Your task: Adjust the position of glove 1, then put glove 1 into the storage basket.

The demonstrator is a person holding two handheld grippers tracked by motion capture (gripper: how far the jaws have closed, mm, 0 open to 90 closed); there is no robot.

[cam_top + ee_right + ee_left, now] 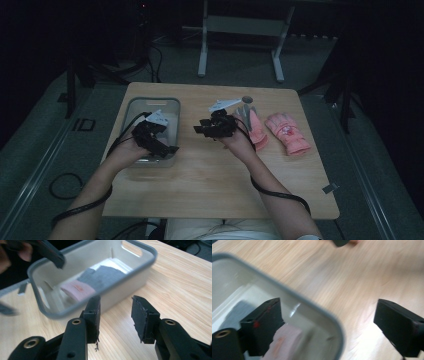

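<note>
Working across the wooden table, I keep the grey bin at its left side as the place where gloves go, so it stays close under my left hand. Inside it, in the right gripper view, a pink glove lies on the floor beside a grey one, which tells me sorting is partly done. Two more gloves wait right of centre: the pink glove with grey fingers touching my right hand, and the other pink glove just beside it, apart from everything else.

My left gripper straddles the bin's near rim with its jaws spread wide, one inside the wall and one over the wood, holding nothing; I judge it stands there to steady the bin. My right gripper hangs between bin and gloves, jaws apart and empty, pointed at the bin, so it must turn back for the next glove.
</note>
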